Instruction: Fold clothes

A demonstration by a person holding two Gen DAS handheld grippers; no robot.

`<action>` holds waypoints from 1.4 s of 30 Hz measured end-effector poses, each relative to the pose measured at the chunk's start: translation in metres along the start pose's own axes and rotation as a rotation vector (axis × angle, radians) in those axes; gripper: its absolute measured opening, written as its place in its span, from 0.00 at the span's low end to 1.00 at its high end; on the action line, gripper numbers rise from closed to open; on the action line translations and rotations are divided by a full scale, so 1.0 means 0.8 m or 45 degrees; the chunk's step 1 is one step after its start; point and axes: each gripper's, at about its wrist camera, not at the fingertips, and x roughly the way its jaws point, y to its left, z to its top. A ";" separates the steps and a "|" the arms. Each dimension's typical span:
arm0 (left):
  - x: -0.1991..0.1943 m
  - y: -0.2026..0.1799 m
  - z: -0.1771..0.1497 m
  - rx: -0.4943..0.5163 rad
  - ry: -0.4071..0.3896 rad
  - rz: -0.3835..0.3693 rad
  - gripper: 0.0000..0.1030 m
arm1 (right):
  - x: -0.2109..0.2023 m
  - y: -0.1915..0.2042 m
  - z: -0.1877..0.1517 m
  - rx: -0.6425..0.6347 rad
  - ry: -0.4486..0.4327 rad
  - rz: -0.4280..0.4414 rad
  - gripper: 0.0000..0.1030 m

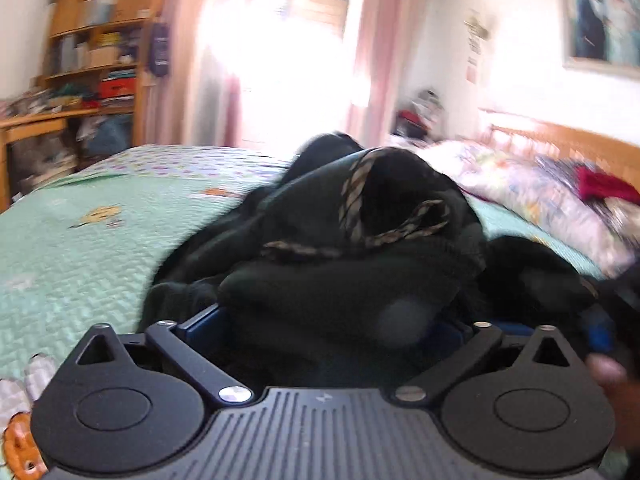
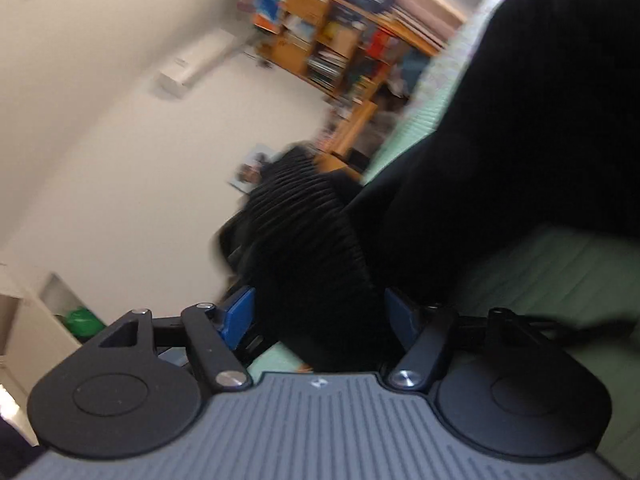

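Note:
A black sweater (image 1: pixel 360 240) with a patterned neck band (image 1: pixel 356 196) lies bunched on the mint bedspread (image 1: pixel 80 240). My left gripper (image 1: pixel 328 324) stands wide open at its near edge. Dark cloth fills the gap between the blue fingers (image 1: pixel 200 322) and covers most of the right one. In the tilted right wrist view my right gripper (image 2: pixel 320 316) is shut on the sweater's ribbed hem (image 2: pixel 304 220), which bunches between the blue pads (image 2: pixel 240 316). The rest of the sweater (image 2: pixel 500 140) hangs off to the right over the bed (image 2: pixel 560 280).
A floral quilt and pillows (image 1: pixel 520 184) with a red cloth (image 1: pixel 604 186) are heaped by the wooden headboard (image 1: pixel 580 144). A crowded bookshelf and desk (image 1: pixel 100 40) stand beyond the bed's far left. A hand (image 1: pixel 608 372) shows at the right edge.

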 end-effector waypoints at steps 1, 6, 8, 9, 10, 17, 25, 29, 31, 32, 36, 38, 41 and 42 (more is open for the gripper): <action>-0.003 0.001 0.000 -0.018 -0.002 0.000 1.00 | -0.001 0.012 -0.009 -0.017 -0.012 -0.027 0.34; -0.039 -0.002 0.002 -0.046 -0.063 0.020 0.99 | 0.018 0.106 -0.048 -0.281 0.008 -0.228 0.17; -0.067 0.006 0.006 -0.092 -0.102 0.003 1.00 | 0.025 0.141 -0.058 -0.384 -0.009 -0.291 0.10; -0.083 0.010 0.008 -0.105 -0.122 -0.002 0.99 | 0.022 0.151 -0.060 -0.378 -0.031 -0.271 0.10; -0.098 0.015 0.009 -0.111 -0.140 -0.003 0.99 | 0.019 0.158 -0.061 -0.347 -0.053 -0.240 0.10; -0.173 0.031 -0.011 -0.141 -0.158 -0.026 0.99 | 0.010 0.192 -0.037 -0.187 -0.173 -0.071 0.04; -0.198 0.034 -0.056 -0.171 -0.092 -0.056 0.99 | 0.017 0.217 -0.073 -0.275 -0.070 -0.245 0.03; -0.212 0.036 -0.054 -0.127 -0.095 -0.072 0.97 | 0.032 0.250 -0.111 -0.457 0.069 -0.316 0.04; -0.216 0.036 -0.058 -0.073 -0.062 -0.060 0.96 | 0.037 0.258 -0.134 -0.575 0.152 -0.364 0.04; -0.219 0.036 -0.060 -0.046 -0.044 -0.053 0.95 | 0.039 0.254 -0.146 -0.632 0.199 -0.407 0.05; -0.242 0.044 -0.071 -0.045 -0.008 -0.085 0.96 | 0.017 0.245 -0.153 -0.560 0.181 -0.432 0.17; -0.252 0.046 -0.073 -0.040 -0.009 -0.070 0.96 | 0.003 0.254 -0.145 -0.607 0.103 -0.457 0.26; -0.259 0.047 -0.069 -0.054 -0.042 -0.064 0.97 | -0.019 0.246 -0.126 -0.555 -0.041 -0.506 0.41; -0.261 0.047 -0.067 -0.056 -0.054 -0.064 0.98 | -0.023 0.235 -0.116 -0.506 -0.084 -0.525 0.49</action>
